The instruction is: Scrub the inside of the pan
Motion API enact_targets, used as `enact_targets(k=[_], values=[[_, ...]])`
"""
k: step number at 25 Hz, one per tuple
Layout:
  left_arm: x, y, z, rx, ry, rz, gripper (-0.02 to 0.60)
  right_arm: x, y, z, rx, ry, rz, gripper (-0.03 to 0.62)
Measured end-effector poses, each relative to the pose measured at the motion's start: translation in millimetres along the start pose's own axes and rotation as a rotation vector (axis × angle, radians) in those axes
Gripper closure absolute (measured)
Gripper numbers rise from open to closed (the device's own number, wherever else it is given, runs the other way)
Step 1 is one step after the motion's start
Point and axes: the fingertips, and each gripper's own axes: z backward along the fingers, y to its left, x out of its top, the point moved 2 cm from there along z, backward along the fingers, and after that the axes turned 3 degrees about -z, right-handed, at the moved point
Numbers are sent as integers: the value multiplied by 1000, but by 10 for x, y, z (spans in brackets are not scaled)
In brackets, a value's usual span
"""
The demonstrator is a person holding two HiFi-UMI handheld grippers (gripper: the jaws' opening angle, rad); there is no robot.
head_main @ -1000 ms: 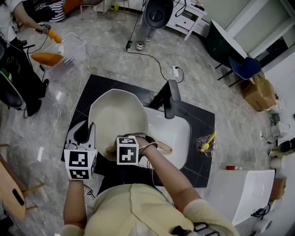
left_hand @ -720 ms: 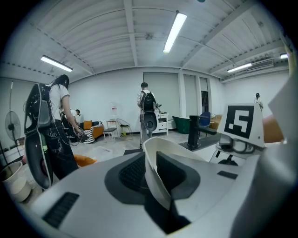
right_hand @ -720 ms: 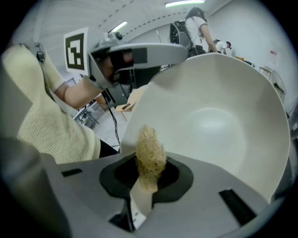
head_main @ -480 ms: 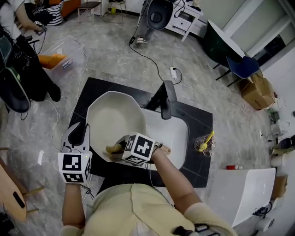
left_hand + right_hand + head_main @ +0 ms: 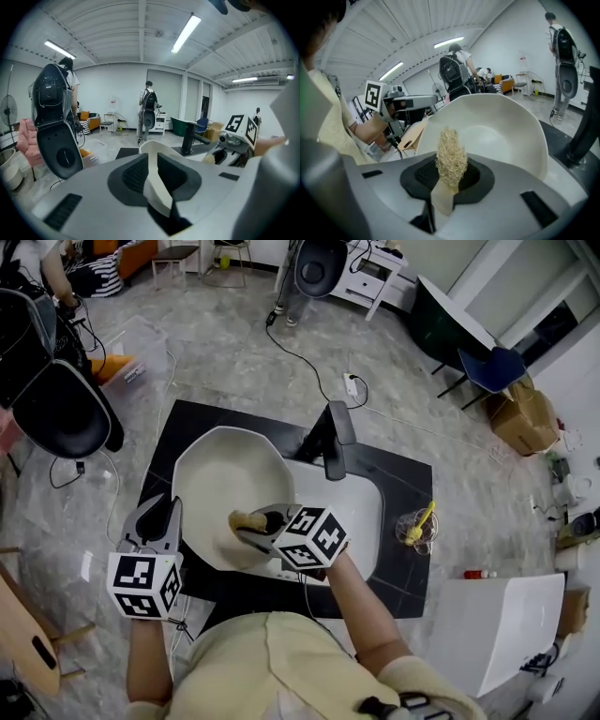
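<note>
A big white pan point(image 5: 225, 486) sits on the black counter point(image 5: 403, 474), left of the sink. My left gripper point(image 5: 157, 521) is shut on the pan's left rim; in the left gripper view the white rim point(image 5: 157, 192) runs between the jaws point(image 5: 152, 171). My right gripper point(image 5: 261, 521) is shut on a straw-coloured fibre scrubber point(image 5: 246, 519), held over the pan's near inside wall. In the right gripper view the scrubber point(image 5: 451, 157) stands up between the jaws point(image 5: 449, 176), with the pan's bowl point(image 5: 506, 133) just beyond it. Whether the scrubber touches the pan I cannot tell.
A white sink point(image 5: 356, 512) with a black faucet point(image 5: 337, 442) lies right of the pan. A glass holding a yellow item point(image 5: 417, 531) stands on the counter's right end. A black chair point(image 5: 56, 413) is at the left and a white box point(image 5: 497, 624) at the right.
My right gripper has turned and carried the scrubber from the pan's near rim further over its inside. The left gripper keeps its hold on the rim.
</note>
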Motion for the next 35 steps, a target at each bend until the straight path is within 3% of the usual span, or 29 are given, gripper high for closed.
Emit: enact_targets(k=[5, 11, 24, 35], values=[[13, -70, 10, -11, 17, -55, 517, 132, -105, 272, -62, -138, -41, 519], [35, -171, 64, -46, 35, -68, 517, 260, -129, 569, -129, -286, -84, 519], [43, -346, 117, -69, 28, -93, 517, 249, -67, 883, -307, -379, -68, 526], [86, -471, 61, -103, 9, -110, 518, 129, -97, 908, -327, -384, -108, 528]])
